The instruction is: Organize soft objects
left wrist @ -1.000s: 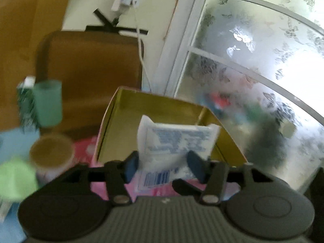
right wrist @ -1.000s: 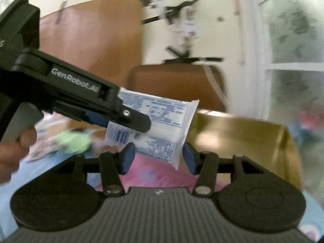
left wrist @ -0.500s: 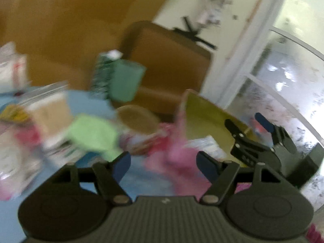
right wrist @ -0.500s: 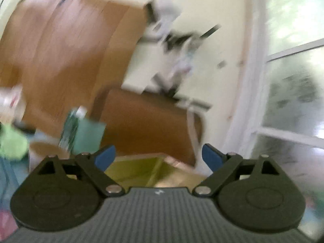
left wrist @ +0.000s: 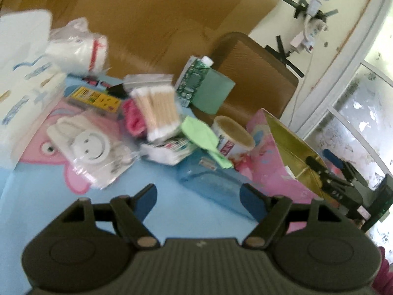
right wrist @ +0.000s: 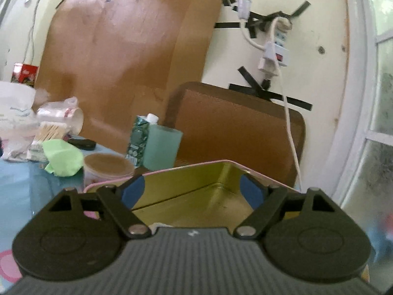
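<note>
While both tools (left wrist: 198,201) (right wrist: 192,191) open empty, the white packet has left them

cup (left wrist: 232,139) left of box (left wrist: 289,152) (touching)

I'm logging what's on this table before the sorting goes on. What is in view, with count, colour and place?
Cotton swab pack: one, tan sticks with white tips, middle of the pile.
Green cloth: one, light green, beside the tub.
Round tub: one, white with brown lid, by the box.
Carton: one, green, behind the pile.
Smiley-face packet: one, white in clear wrap, left of the swabs.
Open box: one, pink outside, gold inside, at the right end of the table.
Left claw: jaws opening, nothing between them.
Right claw: over the box, jaws closing, empty.
</note>
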The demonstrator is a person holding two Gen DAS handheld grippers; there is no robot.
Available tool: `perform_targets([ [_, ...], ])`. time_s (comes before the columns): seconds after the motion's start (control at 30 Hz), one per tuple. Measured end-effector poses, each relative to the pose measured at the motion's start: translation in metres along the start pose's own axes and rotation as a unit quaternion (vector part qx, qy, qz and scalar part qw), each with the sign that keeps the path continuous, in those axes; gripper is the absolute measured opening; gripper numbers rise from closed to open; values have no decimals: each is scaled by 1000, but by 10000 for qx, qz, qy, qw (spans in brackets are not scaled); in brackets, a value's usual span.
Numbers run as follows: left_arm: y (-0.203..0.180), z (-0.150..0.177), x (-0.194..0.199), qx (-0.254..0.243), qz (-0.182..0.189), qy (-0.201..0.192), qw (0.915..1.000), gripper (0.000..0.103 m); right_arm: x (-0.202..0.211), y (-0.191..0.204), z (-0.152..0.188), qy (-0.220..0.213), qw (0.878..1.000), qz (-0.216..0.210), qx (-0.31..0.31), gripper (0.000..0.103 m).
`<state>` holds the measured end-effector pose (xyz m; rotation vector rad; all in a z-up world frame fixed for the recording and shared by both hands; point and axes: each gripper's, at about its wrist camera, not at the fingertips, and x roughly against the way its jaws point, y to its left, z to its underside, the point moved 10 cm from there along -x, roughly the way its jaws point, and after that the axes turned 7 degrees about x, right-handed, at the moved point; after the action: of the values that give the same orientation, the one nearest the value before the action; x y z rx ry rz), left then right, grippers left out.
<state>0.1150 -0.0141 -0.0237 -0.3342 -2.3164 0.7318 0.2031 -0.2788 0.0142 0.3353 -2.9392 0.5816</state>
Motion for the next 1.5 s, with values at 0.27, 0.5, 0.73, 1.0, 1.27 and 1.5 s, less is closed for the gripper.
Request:
perform_targets([
  [0.27,49,6,11,-40,-448,-91,9989,79,25,115,-64,-224,9941,-1055,-126,96],
  [0.5,70,1,32,-93,-534,-302,9981,80,-62,206,-54,968,9828,-1572,54,66],
  [0.73,72,-4,43,31,-331,-339,9989,81,-60,184,-53,1231,9659,-1673,-1548,4],
  [1.0,46,9,30,-7,225,11,9997,81,72,209,-46,943,9384,-2808,-1778,4],
  [1.27,25,20,16,-135,357,420,9984,81,69,209,9,1364,9515,-2121,-1763,62],
  [1.5,-5,35,-18,-589,320,949,9932,62,42,224,6,1444,9593,-2161,-1102,72],
])
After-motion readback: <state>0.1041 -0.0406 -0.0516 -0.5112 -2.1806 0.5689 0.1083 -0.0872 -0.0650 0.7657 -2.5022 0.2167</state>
